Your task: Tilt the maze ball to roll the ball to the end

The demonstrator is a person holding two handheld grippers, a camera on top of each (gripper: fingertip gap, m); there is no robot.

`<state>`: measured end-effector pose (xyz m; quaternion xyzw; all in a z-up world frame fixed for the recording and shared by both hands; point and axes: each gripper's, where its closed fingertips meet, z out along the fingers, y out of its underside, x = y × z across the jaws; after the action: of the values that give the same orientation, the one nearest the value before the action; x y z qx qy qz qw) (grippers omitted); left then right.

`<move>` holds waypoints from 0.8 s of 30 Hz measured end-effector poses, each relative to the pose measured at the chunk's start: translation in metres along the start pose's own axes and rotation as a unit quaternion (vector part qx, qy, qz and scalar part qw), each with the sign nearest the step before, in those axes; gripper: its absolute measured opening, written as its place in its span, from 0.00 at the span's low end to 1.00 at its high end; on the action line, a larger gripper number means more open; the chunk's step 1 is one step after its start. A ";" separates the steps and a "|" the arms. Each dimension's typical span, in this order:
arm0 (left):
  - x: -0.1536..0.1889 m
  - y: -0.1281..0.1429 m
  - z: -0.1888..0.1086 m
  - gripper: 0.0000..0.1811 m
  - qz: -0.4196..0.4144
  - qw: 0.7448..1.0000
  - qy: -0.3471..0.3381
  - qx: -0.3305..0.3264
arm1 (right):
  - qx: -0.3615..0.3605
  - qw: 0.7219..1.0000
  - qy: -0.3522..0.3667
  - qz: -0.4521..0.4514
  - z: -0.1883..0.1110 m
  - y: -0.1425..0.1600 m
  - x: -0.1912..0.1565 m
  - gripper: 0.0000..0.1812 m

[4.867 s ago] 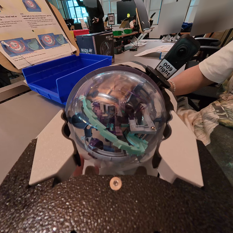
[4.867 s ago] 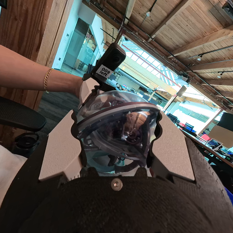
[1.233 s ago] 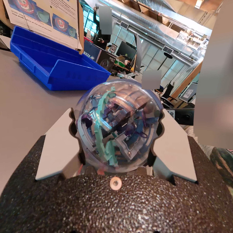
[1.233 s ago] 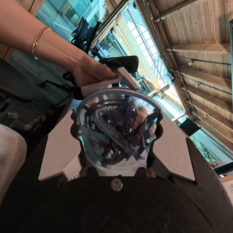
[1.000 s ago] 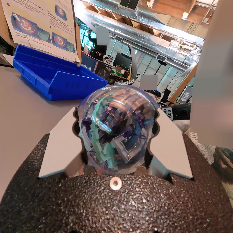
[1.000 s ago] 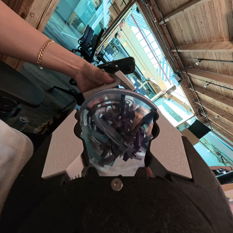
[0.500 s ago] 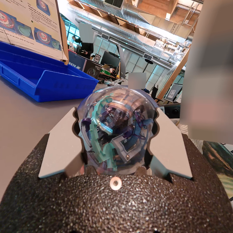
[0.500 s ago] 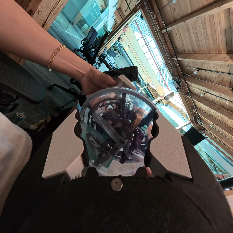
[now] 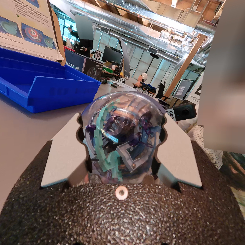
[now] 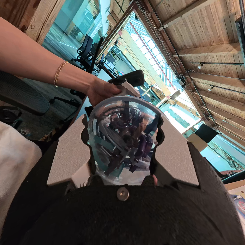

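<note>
Since before, the maze ball (image 9: 122, 133) is tipped more; it is squeezed by the left gripper (image 9: 121, 143) and right gripper (image 10: 121, 143) so the little steel ball (image 9: 134, 165) rolls.

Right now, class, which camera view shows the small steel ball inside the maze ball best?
The left wrist view: the steel ball sits in plain sight at a corner of the grey track. In the right wrist view, dark tracks crowd the maze ball and no ball shows.

Bright daylight from windows (image 9: 143, 63) and skylights (image 10: 149, 50). Fisheye bending at frame edges. Glare on maze ball (image 9: 121, 133) dome; near foreground soft.
</note>
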<state>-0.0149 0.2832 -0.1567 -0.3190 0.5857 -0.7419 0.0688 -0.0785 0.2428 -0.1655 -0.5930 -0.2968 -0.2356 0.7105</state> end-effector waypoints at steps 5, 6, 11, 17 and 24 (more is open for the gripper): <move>-0.002 -0.001 0.003 0.63 -0.004 1.000 0.015 0.001 | -0.011 1.000 -0.008 -0.002 -0.002 0.001 0.000 0.58; -0.003 -0.001 0.003 0.63 -0.005 1.000 0.018 0.002 | -0.013 1.000 -0.010 -0.004 -0.001 0.002 0.001 0.58; -0.006 -0.002 0.002 0.63 -0.020 0.999 0.034 -0.003 | -0.026 0.999 -0.031 -0.004 0.000 0.002 0.001 0.59; -0.011 -0.005 0.001 0.63 -0.045 0.998 0.050 -0.001 | -0.039 0.998 -0.055 0.013 0.002 0.002 0.010 0.54; -0.017 -0.008 -0.003 0.63 -0.063 0.997 0.053 0.014 | -0.052 0.994 -0.098 -0.002 0.008 0.005 0.014 0.53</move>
<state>-0.0007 0.2958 -0.1567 -0.3145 0.5568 -0.7688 -0.0047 -0.0667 0.2518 -0.1582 -0.6488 -0.3535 -0.1934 0.6455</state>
